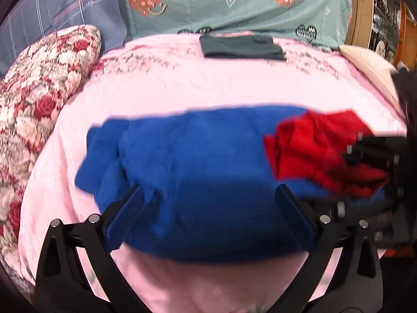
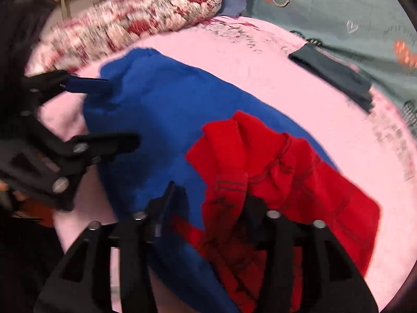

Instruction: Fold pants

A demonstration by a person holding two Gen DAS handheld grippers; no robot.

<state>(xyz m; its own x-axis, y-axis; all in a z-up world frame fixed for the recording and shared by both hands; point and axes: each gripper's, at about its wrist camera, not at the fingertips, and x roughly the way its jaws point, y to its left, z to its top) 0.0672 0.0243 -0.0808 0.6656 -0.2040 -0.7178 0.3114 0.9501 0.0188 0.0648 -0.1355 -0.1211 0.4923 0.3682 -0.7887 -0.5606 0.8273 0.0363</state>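
The bed with its pale pink plush cover [image 1: 208,83] carries everything here, and the blue fleece pants with a red waist section [image 1: 198,172] lie across its middle toward the near edge, already doubled into a broad, thick bundle with the red part bunched at one end. As I read it, the step in hand is letting go after a fold: the cloth looks laid down and the next move probably calls for drawing both tools clear, smoothing the crumpled red end flat, and taking a fresh grip for a further fold or for carrying the bundle off. Toward the far edge of the bed a flat, dark grey folded garment [image 1: 241,47] rests near the green heart-printed bedding [image 1: 234,5], and a red-and-cream floral pillow [image 1: 44,83] lies along the left edge. The left hand-held gripper [image 1: 211,198] points steeply down over the near side of the blue cloth with its jaws wide apart and nothing pinched between them. The right hand-held gripper [image 2: 208,198] also tilts steeply down at the red end; its jaws stand part-way apart with red fabric draped between and over them, and the blur leaves it unclear whether the pads press on the cloth.
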